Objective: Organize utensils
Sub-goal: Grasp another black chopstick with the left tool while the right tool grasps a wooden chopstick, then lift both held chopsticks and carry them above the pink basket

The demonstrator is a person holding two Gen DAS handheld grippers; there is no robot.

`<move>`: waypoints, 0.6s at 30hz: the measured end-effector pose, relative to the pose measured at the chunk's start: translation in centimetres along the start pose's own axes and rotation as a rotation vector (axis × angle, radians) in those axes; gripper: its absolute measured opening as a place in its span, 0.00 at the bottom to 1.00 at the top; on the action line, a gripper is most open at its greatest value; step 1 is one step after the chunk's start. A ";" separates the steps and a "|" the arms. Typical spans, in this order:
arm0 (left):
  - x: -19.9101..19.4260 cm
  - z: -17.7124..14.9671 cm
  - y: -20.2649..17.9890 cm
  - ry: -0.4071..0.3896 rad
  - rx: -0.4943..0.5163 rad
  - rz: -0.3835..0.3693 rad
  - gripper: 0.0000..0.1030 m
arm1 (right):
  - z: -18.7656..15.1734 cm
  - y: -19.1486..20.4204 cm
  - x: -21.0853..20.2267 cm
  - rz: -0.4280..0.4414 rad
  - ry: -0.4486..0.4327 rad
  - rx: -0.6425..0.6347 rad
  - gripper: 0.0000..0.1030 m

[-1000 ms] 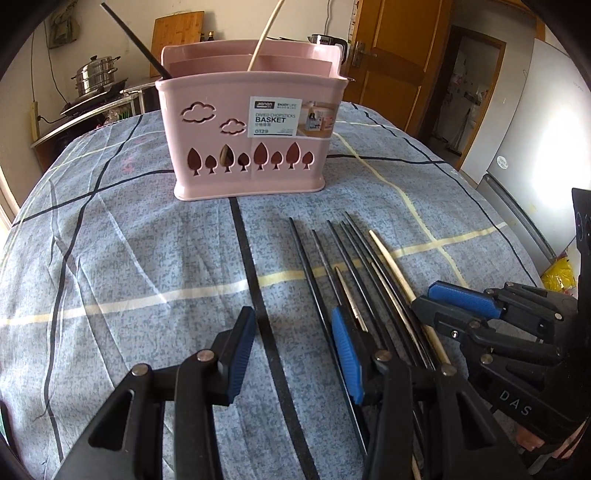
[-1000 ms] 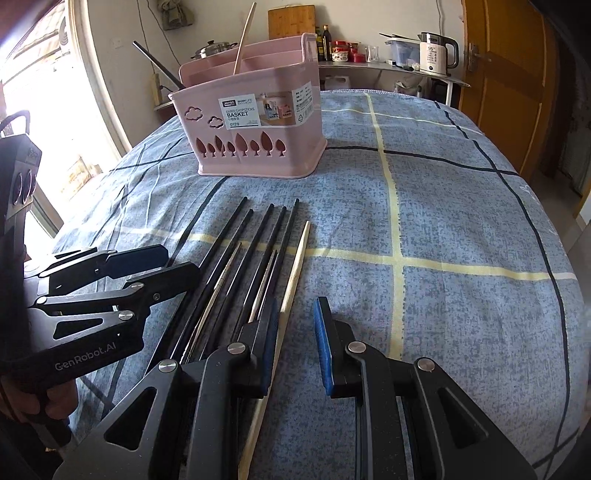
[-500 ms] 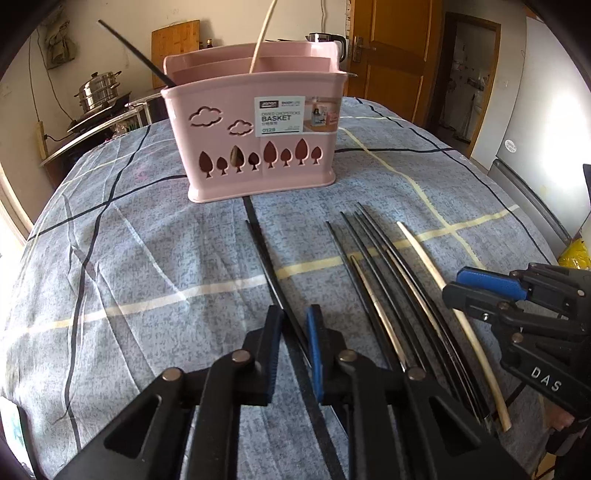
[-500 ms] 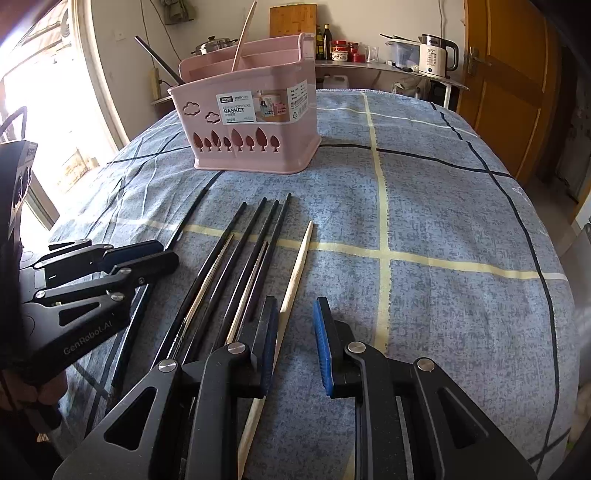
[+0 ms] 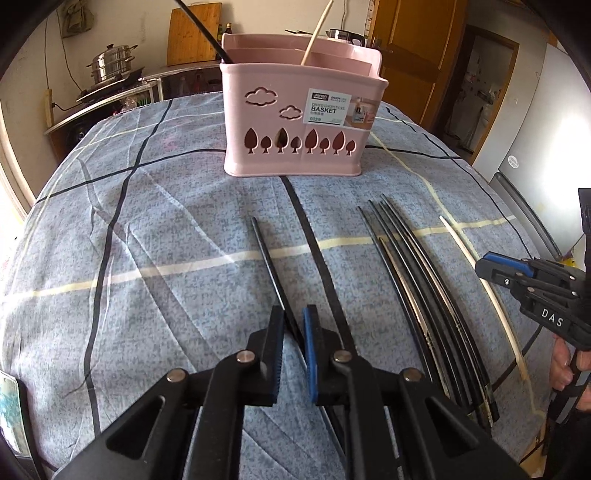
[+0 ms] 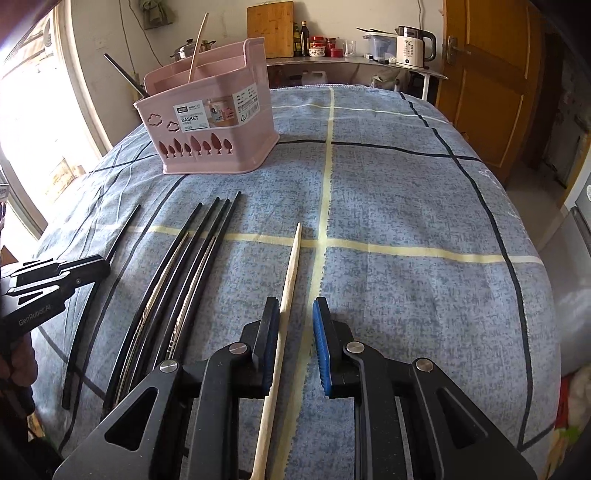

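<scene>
My left gripper (image 5: 293, 332) pinches one black chopstick (image 5: 266, 258). My right gripper (image 6: 295, 332) sits loose around the wooden chopstick (image 6: 290, 273).

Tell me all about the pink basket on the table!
The pink basket looks like smooth plastic. It stands upright at the far end of the blue checked tablecloth. Its front has cut-out clouds above a row of cut-out trees, plus a white label reading BASKET. Dividers split the inside. One black chopstick and one pale wooden chopstick lean out of it. Nothing else touches it.
</scene>
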State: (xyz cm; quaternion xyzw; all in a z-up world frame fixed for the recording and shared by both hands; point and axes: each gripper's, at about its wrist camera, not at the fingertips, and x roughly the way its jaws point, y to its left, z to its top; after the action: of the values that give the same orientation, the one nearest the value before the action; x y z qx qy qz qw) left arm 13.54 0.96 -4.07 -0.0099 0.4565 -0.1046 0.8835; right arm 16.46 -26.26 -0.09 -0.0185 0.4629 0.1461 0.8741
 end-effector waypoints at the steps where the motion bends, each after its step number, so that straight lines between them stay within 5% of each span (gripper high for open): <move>1: 0.2 0.4 0.0 0.001 -0.004 -0.005 0.12 | 0.3 0.0 0.2 0.006 0.001 0.005 0.19; 18: 4.0 5.2 0.9 0.036 -0.037 -0.016 0.12 | 4.6 0.5 3.8 -0.005 0.039 0.002 0.17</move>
State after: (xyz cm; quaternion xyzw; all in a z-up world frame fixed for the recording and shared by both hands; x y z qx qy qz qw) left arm 20.17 0.65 -4.40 -0.0281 0.4742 -0.1034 0.8739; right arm 22.04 -24.13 -0.51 -0.0218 0.4799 0.1432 0.8653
